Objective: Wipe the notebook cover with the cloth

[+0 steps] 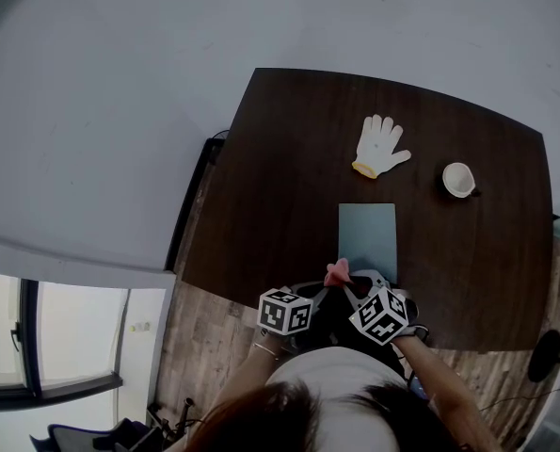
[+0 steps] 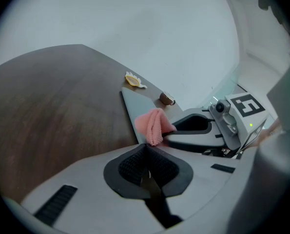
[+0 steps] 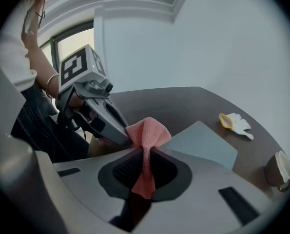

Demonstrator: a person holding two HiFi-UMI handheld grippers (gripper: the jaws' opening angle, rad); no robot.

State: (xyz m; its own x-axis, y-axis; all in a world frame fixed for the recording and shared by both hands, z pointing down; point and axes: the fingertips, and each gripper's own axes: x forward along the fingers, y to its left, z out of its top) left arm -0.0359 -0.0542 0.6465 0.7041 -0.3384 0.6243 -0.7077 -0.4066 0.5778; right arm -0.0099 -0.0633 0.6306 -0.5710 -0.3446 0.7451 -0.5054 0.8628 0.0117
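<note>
**Pink cloth pinched at the notebook's near end**

Right gripper view: shows the right gripper (image 3: 145, 152) clamped on a pink knitted cloth (image 3: 147, 130), with one strip trapped down the seam between the black pads and the rest bunched above the tips. Catches the left gripper (image 3: 121, 134) at the left, its tip touching that bunch. Places a pale grey-blue rectangular notebook (image 3: 205, 147) flat on the dark brown wooden table (image 3: 159, 99), just beyond the cloth. Finds a white work glove with a yellow cuff (image 3: 236, 123) farther back and a white cup (image 3: 279, 167) at the right, both apart from the notebook. Takes in a person's white sleeve (image 3: 8, 52) at the left edge.

Left gripper view: shows the left pads pressed together, with no gap along the seam. Puts the lower end of the cloth right at their tips; cannot tell whether nipped there or only touching. Shows the cloth hanging off the right gripper's tip, in front of the notebook's near end.

Head view: looks down on the two grippers at the table's near edge, angled inward and meeting at the cloth. Sets the cloth at the notebook's near left corner, with the notebook lying square to the table edge and the glove and cup well beyond it.
</note>
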